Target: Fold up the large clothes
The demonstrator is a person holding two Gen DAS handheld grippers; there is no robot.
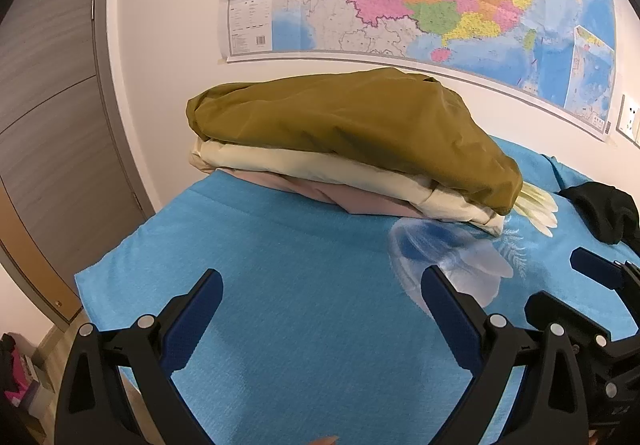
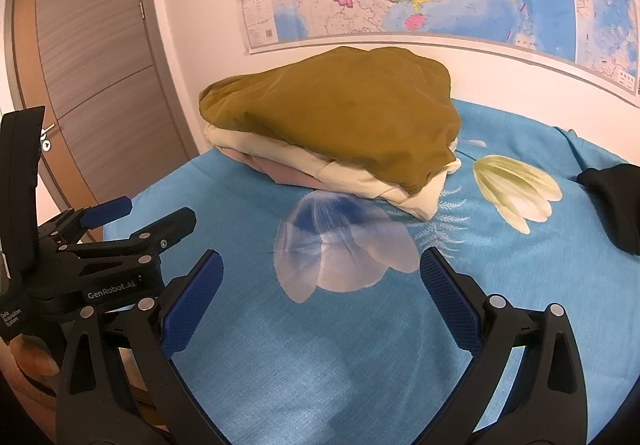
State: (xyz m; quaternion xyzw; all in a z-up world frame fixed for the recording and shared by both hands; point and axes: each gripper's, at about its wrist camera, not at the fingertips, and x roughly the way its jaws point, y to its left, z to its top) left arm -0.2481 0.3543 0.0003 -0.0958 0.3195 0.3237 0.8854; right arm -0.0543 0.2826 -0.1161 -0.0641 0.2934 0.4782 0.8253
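So there's a stack of folded clothes at the far side of the bed (image 2: 248,365), near the wall: olive-brown garment (image 2: 340,117) on top, cream one (image 2: 360,175) under it, pink one (image 2: 288,173) at the bottom. A black garment (image 2: 616,201) lies crumpled toward the right edge. Left gripper (image 1: 322,293) and right gripper (image 2: 320,273) both hover over the blue sheet, jaws spread wide, holding nothing.
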